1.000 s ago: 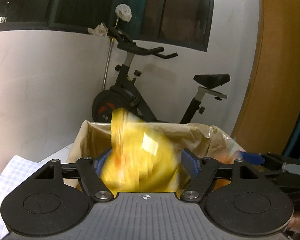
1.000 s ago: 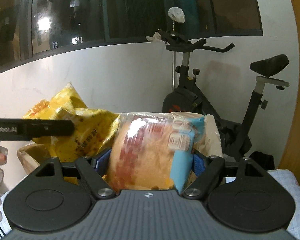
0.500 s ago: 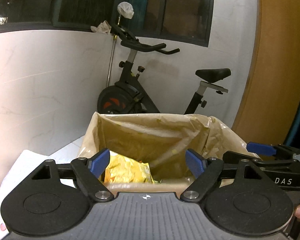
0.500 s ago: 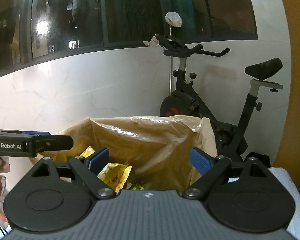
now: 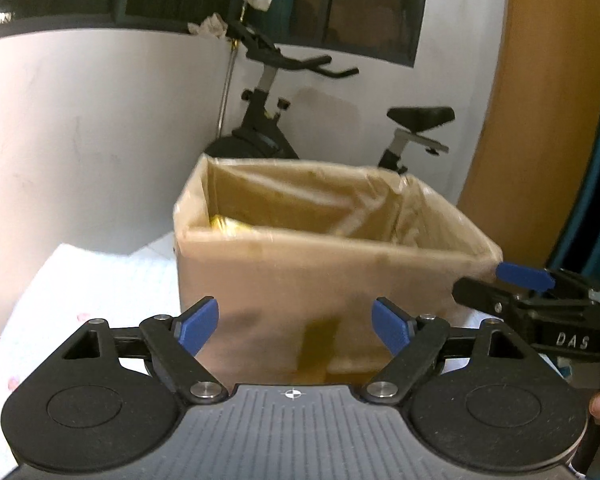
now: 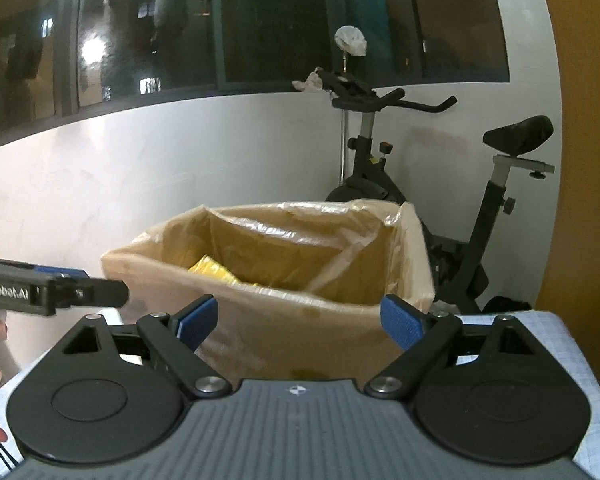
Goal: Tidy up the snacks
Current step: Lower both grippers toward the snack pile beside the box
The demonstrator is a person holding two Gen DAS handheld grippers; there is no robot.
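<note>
A cardboard box [image 5: 300,280] lined with clear plastic stands on the table, also in the right wrist view [image 6: 300,328]. A yellow snack bag [image 6: 216,270] lies inside it; only its top edge [image 5: 228,224] shows in the left wrist view. My left gripper [image 5: 296,326] is open and empty, in front of the box's near wall. My right gripper [image 6: 300,322] is open and empty, just short of the box's near rim. Each gripper shows at the side of the other's view: the right one [image 5: 540,300], the left one [image 6: 60,290].
A white checked cloth [image 5: 80,280] covers the table, also seen at the right [image 6: 548,328]. A black exercise bike [image 6: 440,184] stands behind the box against the white wall. An orange panel [image 5: 540,120] is at the right.
Both grippers let go of their snack bags over the box, opened, and drew back from it. The bags now lie inside the box.
</note>
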